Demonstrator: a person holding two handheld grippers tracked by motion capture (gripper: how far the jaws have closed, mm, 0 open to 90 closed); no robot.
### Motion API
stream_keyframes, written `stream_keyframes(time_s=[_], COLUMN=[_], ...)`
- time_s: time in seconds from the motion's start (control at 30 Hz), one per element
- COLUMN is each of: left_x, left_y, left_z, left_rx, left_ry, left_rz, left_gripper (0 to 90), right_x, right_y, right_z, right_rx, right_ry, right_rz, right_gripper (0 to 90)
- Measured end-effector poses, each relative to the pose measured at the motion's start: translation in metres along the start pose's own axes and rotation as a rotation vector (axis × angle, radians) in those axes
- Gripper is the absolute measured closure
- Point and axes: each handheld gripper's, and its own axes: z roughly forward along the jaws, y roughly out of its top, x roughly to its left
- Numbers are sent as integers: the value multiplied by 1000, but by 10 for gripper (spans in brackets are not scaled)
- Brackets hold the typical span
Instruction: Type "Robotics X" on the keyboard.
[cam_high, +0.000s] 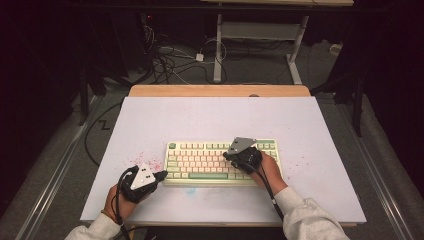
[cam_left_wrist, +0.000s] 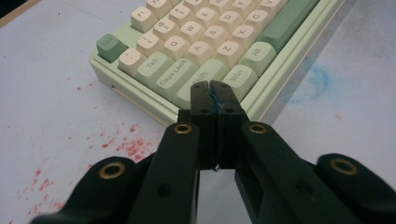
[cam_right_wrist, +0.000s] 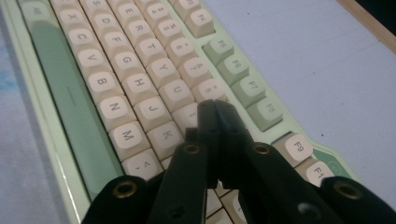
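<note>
A dark room surrounds a pale counter (cam_high: 150, 125) with a wooden strip along its far edge; cables lie on the floor behind it, near the legs of another table.

In the high view, a green and cream keyboard (cam_high: 200, 162) lies near the middle of the counter, a little toward the person's side. The left tongs (cam_high: 161, 175) rest at the keyboard's near left corner, held by a hand in a pale sleeve. The right tongs (cam_high: 227, 155) sit over the right half of the keys. Red specks (cam_high: 145, 160) dot the counter to the left of the keyboard.

In the left gripper view, the left tongs (cam_left_wrist: 210, 86) are fully closed, jaw against jaw, with nothing between them. Their tips lie over the bottom-left keys, at the Shift and Win caps; whether they press a key cannot be told. Red specks (cam_left_wrist: 126, 144) and a faint blue smudge (cam_left_wrist: 320, 79) mark the counter on either side.

In the right gripper view, the right tongs (cam_right_wrist: 215, 105) are likewise closed tight and empty. Their tips lie over the cream keys just past J and K, beside the U key; contact cannot be judged.
</note>
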Motion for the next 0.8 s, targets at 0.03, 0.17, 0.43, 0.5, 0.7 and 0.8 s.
stream_keyframes(time_s=[0.03, 0.17, 0.43, 0.5, 0.7, 0.8], left_x=[0, 1, 0, 0, 0, 0], left_y=[0, 0, 2, 2, 2, 3], left_z=[0, -1, -1, -2, -2, -3], left_rx=[0, -1, -9, -11, -19, -20], left_ry=[2, 6, 20, 18, 21, 23], left_rz=[1, -2, 15, 17, 17, 19], left_gripper=[865, 864, 864, 864, 863, 863], right_x=[0, 0, 1, 2, 2, 1], right_y=[0, -1, -3, -3, -5, -7], right_z=[0, -10, -27, -30, -41, -45], right_rx=[0, -51, -122, -131, -159, -168], right_ry=[0, 7, 1, 3, -8, -9], right_rz=[0, 21, 48, 48, 55, 59], right_gripper=[900, 900, 900, 891, 889, 889])
